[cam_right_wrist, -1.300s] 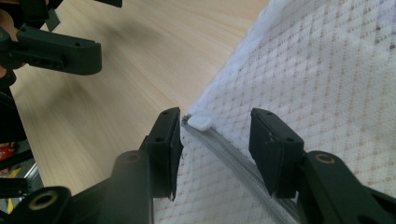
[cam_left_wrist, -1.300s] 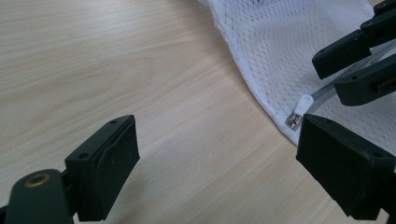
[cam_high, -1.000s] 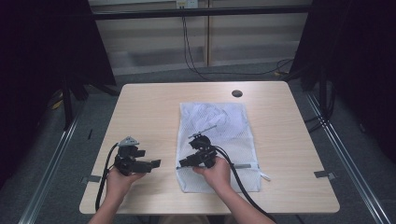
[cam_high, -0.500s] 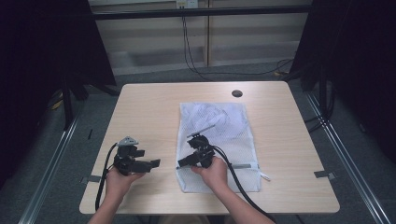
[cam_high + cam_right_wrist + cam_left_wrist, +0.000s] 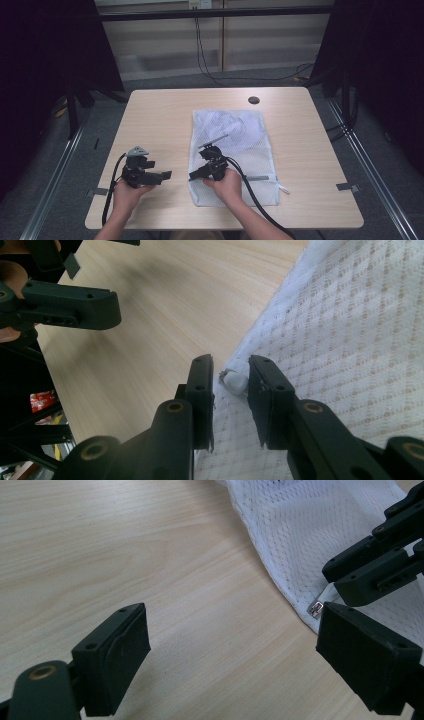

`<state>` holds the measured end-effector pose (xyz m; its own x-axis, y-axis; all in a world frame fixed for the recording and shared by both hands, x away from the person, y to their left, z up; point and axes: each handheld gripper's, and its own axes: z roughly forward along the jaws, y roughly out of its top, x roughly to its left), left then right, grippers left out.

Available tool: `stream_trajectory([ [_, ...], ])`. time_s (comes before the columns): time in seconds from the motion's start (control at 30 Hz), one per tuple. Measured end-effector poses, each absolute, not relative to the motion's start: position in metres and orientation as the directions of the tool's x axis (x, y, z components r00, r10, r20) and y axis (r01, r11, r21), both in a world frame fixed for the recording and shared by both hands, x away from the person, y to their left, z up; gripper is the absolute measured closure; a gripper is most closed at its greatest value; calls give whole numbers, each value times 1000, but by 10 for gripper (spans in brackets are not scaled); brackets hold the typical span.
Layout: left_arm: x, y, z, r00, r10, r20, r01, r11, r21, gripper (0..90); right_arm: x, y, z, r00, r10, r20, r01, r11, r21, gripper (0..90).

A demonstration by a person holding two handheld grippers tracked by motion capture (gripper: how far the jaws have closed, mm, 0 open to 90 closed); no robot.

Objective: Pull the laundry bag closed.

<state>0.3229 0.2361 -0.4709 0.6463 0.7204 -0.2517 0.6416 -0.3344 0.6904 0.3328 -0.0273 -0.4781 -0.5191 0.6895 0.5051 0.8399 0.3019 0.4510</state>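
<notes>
overhead, the high view took in the whole light wooden table (image 5: 165, 120), with the flat white mesh laundry bag (image 5: 247, 140) lying right of centre and a small dark round disc (image 5: 253, 100) near the far edge. the left gripper (image 5: 161, 176) was held over bare wood left of the bag, and the right gripper (image 5: 197, 175) sat at the bag's near-left edge; each was gripped by a hand coming in from the bottom. from up there the jaws were too small to judge.

the left gripper view filled that in: its 2 black jaws stood wide apart over bare wood, holding nothing, with the bag's hemmed edge (image 5: 280, 570) running down the right side and a small silvery tag-like piece (image 5: 315, 610) at that hem. the other gripper's black jaws (image 5: 370, 570) came in from the right, over the mesh.

the right gripper view showed its 2 jaws a narrow gap apart, just at the bag's border (image 5: 350, 340), with a small white plastic piece (image 5: 234, 381), perhaps a zip pull, lying between them; i could not tell whether either pad touched it. the left gripper (image 5: 65, 305) showed at upper left.

something pale and rumpled lay inside the far half of the bag, but the mesh blurred it beyond naming. a thin grey strip (image 5: 257, 177) lay across the near part of the bag.
</notes>
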Motion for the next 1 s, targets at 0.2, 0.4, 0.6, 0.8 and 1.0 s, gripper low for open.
stream_trajectory([
  [0.2, 323, 235, -471, 638, 726, -256, 646, -324, 691, 133, 334, -26, -480, -514, 691, 508, 844, 302, 443, 729],
  [0.4, 323, 235, -472, 643, 723, -252, 644, -333, 689, 132, 336, -24, -483, -503, 687, 525, 853, 298, 427, 765],
  [0.6, 323, 235, -472, 643, 723, -253, 646, -334, 687, 133, 337, -22, -487, -507, 688, 519, 851, 306, 427, 791],
  [0.8, 323, 235, -472, 638, 726, -257, 648, -326, 688, 133, 336, -19, -489, -514, 689, 511, 848, 317, 424, 820],
  [1.0, 323, 233, -473, 650, 712, -264, 646, -336, 686, 134, 335, -20, -487, -511, 684, 520, 850, 313, 423, 845],
])
